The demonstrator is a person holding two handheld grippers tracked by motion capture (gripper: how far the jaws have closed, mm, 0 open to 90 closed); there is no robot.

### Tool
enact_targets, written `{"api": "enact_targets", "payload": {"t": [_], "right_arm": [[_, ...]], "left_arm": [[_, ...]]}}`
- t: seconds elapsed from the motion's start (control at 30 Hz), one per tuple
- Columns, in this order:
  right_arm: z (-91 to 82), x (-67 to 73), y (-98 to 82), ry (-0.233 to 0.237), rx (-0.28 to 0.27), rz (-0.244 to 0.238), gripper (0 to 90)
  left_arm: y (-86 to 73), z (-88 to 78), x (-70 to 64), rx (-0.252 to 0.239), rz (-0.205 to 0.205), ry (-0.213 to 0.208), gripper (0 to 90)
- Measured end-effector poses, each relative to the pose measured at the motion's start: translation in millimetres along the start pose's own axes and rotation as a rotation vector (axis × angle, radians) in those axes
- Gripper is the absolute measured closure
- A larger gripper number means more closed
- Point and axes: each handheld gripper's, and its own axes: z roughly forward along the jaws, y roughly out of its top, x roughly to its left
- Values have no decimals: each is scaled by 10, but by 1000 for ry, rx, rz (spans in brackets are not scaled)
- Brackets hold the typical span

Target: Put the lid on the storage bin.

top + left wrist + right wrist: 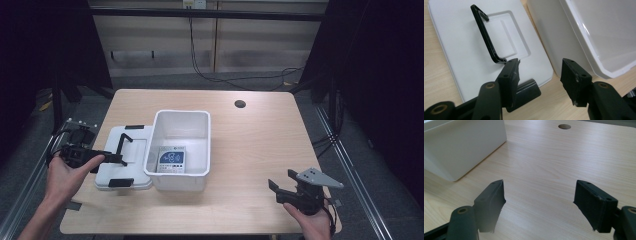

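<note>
Label on the pack inside the bin: blue-white print, too small to read. No other writing legible.

Lid: white, flat, rounded corners, w/ recessed rectangle in the middle, black handle standing up from it, black clips at its near and far edges. It lies on the table touching the bin's left side.

Bin: white, rectangular, open-topped, glossy inside, pack lying flat on its floor.

My left gripper sits over the lid's near part, by the handle's foot, jaws apart, nothing between them; in the left gripper view one jaw tip is just beside the handle's end, the other points at the bin's wall.

My right gripper is well right of the bin, near the table's front edge, jaws wide apart, nothing held.
</note>
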Motion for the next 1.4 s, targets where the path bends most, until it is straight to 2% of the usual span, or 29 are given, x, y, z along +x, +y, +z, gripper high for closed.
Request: {"api": "enact_targets", "payload": {"t": [0.13,0.2,0.33,0.5,0.63,0.73,0.8,0.9,1.17,1.2,1.4], "right_arm": [[4,2,1,0,2,-1,239],[4,-2,0,2,1,1,239],[6,4,1,5,3,-7,239],[9,5,0,9,5,-9,239],[13,7,0,9,12,-5,237],[16,10,1,11,13,-9,237],[18,16,0,8,14,-14,237],[26,11,0,7,20,-12,236],[36,20,0,10,31,-21,236],[36,21,-1,13,32,-23,237],[41,25,-3,15,42,-18,237]], "left_arm": [[59,26,2,18,-1,36,510],[110,37,2,35,-14,80,528],[178,66,20,61,-31,110,553],[238,95,58,79,-44,120,569],[287,170,107,97,-75,132,607],[316,192,137,110,-70,141,623],[368,218,155,131,-82,172,664],[414,231,171,141,-93,191,672],[494,314,260,156,-132,185,664],[516,360,285,178,-139,204,673],[579,459,312,196,-152,208,686]]}}
